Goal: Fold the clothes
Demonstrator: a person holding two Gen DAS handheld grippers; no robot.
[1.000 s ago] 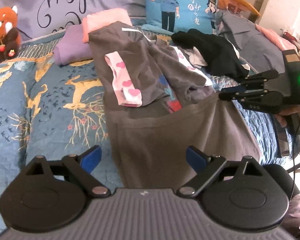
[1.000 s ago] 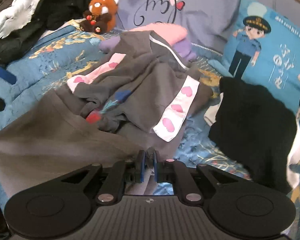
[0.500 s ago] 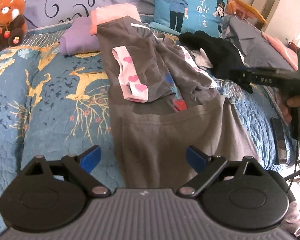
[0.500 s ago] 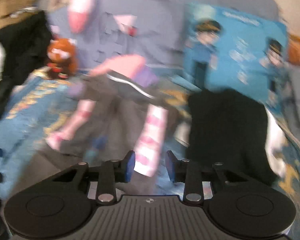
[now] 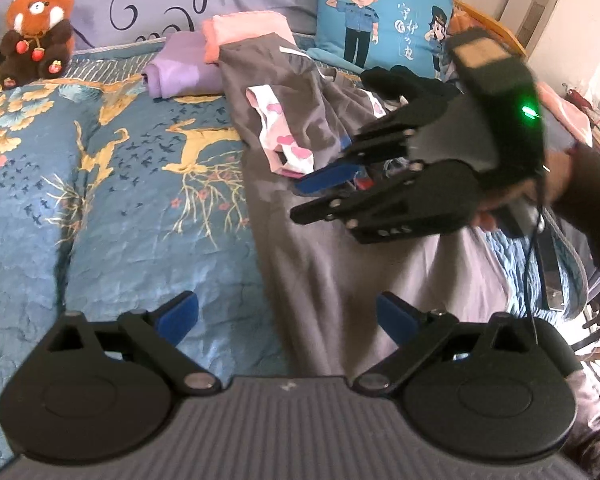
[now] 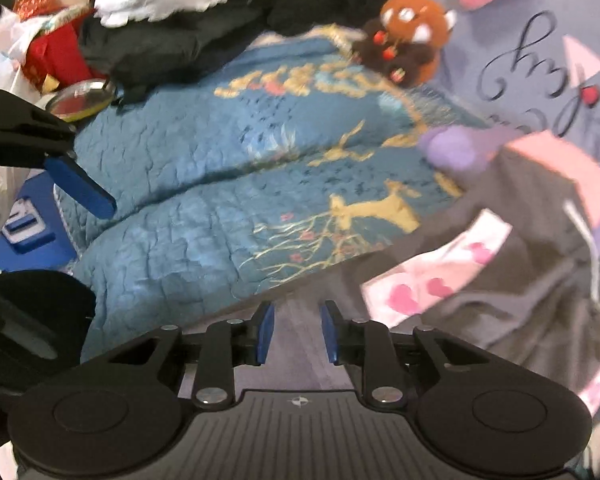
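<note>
- Left wrist view: the left gripper has its jaws spread wide with nothing gripped; the grey garment lies flat on the blue quilt, running ahead between and past the pads.
- Only this view shows the police-cartoon cushion and the right gripper hovering over the garment's pink heart-print cuff.
- Right wrist view: its jaws are closing, narrowly parted, empty; grey cloth lies below the gap.
- Only here: the black clothing pile far beyond the left pad.

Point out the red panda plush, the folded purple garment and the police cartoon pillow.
red panda plush (image 5: 36, 36), left wrist view, on its chest.
folded purple garment (image 5: 182, 70), left wrist view, on its top face.
police cartoon pillow (image 5: 384, 12), left wrist view, on its blue front.
</note>
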